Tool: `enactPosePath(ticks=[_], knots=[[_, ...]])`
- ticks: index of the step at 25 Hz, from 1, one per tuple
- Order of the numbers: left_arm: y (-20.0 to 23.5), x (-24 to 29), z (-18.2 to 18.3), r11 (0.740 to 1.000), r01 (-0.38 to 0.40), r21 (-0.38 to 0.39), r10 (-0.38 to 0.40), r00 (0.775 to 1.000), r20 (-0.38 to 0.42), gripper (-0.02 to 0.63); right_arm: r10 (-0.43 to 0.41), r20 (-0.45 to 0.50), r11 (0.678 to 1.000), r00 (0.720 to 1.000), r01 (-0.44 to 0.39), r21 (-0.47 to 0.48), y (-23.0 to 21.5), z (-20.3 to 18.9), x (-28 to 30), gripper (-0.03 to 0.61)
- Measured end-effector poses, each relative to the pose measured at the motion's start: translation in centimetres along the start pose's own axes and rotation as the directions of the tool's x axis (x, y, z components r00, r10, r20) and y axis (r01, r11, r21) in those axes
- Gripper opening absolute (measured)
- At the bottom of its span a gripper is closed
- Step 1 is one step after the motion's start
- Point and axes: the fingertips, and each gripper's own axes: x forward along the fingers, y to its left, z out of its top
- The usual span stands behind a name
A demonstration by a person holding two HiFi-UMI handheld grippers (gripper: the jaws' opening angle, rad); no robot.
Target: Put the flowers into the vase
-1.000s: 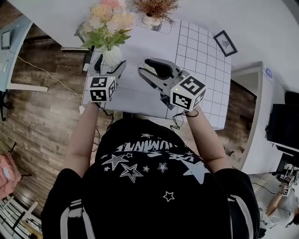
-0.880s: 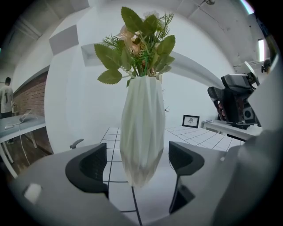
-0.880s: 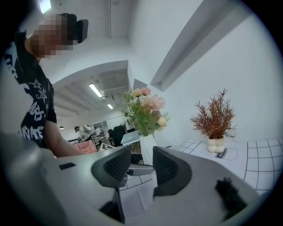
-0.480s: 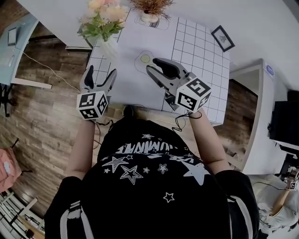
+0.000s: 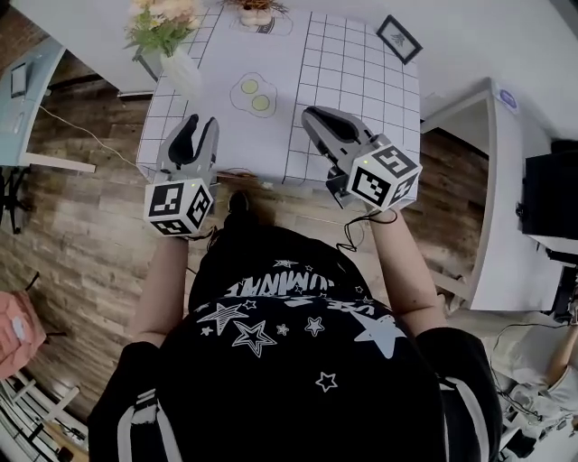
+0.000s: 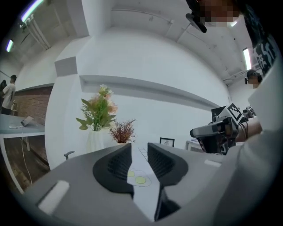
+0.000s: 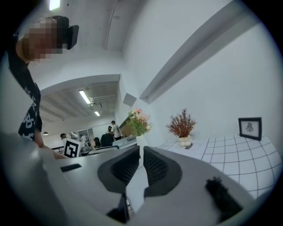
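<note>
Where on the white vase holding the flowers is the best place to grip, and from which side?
Probably the body of the white vase, below the flowers, coming in level from the near edge of the table. It stands upright near the far left corner, foliage spreads wide over its mouth, and nothing stands in front of it.

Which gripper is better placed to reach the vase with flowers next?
Probably the left gripper: the vase stands at the far left corner of the table, on that gripper's side. The right gripper is further across it. Both sets of jaws have just been closing, with nothing between them.
</note>
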Motion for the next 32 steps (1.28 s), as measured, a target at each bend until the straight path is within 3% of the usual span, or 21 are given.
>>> enactPosePath(ticks=[2, 3, 9, 14, 18, 22, 27, 32], knots=[[-2.0, -0.3, -0.2, 1.000, 0.025, -0.001, -0.025, 1.000, -0.019, 0.019, -0.032, 0.010, 0.999, 0.999, 0.032, 0.006, -0.2, 0.0, -2.0, 0.031], [-3.0, -0.4, -0.4, 0.999, 0.037, -0.002, -0.037, 0.999, -0.031, 0.009, -0.051, 0.017, 0.999, 0.999, 0.051, 0.010, -0.4, 0.0, -3.0, 0.032], [-7.1, -0.8, -0.5, 0.996, 0.074, 0.051, -0.071, 0.996, -0.054, 0.009, -0.123, 0.032, 0.992, 0.992, 0.121, 0.047, -0.9, -1.3, -7.8, 0.026], [-8.1, -0.6, -1.4, 0.993, 0.099, 0.058, -0.094, 0.991, -0.091, 0.009, -0.128, 0.015, 0.990, 0.992, 0.126, 0.059, -0.2, -3.5, -8.7, 0.015], [-7.8, -1.4, -1.6, 0.996, 0.086, 0.031, -0.084, 0.993, -0.079, 0.009, -0.105, 0.083, 0.992, 0.991, 0.098, 0.081, 1.2, -3.2, -8.4, 0.014], [-6.8, -4.4, -2.5, 0.996, 0.077, 0.041, -0.073, 0.992, -0.102, 0.008, -0.113, 0.045, 0.993, 0.993, 0.112, 0.034, 3.3, -4.0, -7.6, 0.011], [-6.7, -9.7, -4.0, 0.997, 0.075, -0.022, -0.077, 0.990, -0.120, 0.008, -0.089, 0.103, 0.993, 0.991, 0.080, 0.091, 7.9, -4.5, -7.9, 0.012], [-8.0, -14.9, -5.1, 0.996, 0.086, -0.021, -0.088, 0.988, -0.126, 0.008, -0.096, 0.068, 0.995, 0.993, 0.093, 0.045, 12.3, -6.6, -9.4, 0.011]])
